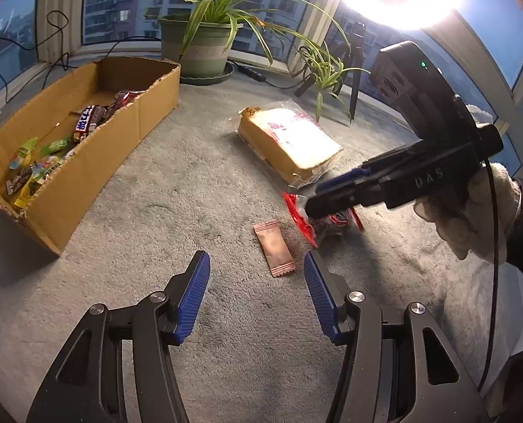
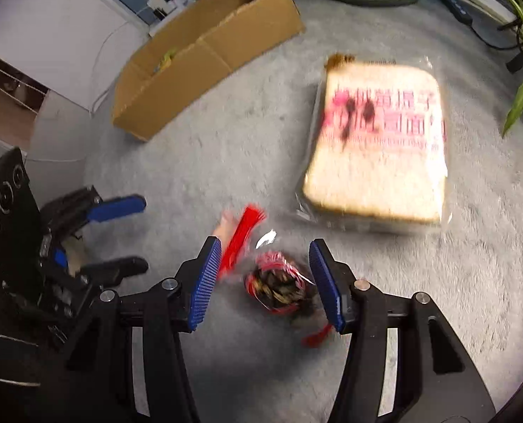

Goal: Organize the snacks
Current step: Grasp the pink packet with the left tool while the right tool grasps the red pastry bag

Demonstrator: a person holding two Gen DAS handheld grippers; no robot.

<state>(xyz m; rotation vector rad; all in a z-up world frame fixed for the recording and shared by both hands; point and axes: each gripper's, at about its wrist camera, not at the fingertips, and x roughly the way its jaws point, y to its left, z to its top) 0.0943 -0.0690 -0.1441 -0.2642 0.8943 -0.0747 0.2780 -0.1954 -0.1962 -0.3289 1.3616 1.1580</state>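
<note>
Both jaws stood wide and empty: the right gripper straddled the red-trimmed snack bag at six o'clock from the bread; the left gripper hovered by the pink packet. Closing squarely on the bag's middle looked wisest before carrying it to the cardboard box at eleven o'clock.

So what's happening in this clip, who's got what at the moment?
A person is sorting snacks on a grey carpet into a cardboard box that already holds several candies. Neither gripper holds anything yet. The right gripper has its jaws open around a red-wrapped snack lying on the carpet. The left gripper, also open, points toward a pink sachet. A bagged bread loaf is still out on the carpet.
</note>
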